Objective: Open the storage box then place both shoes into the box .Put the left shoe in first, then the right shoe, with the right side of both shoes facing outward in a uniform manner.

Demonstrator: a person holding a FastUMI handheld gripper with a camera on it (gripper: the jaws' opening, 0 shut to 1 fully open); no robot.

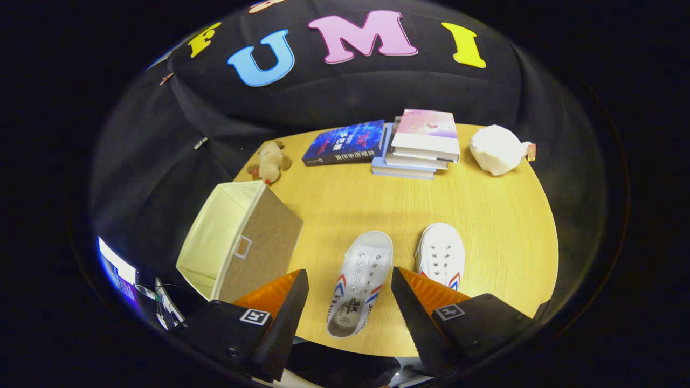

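Two white canvas shoes with red and blue stripes lie on the round wooden table, toes pointing away from me. The left shoe sits below the gap between my fingers; the right shoe lies just beyond my right finger, partly hidden by it. A beige fabric storage box stands beside my left finger, its open top showing a pale lining with nothing inside. My gripper hovers open above the left shoe, holding nothing.
At the table's far side lie a dark blue book, a stack of books, a white plush toy and a small brown plush toy. A lit screen shows below the box, off the table.
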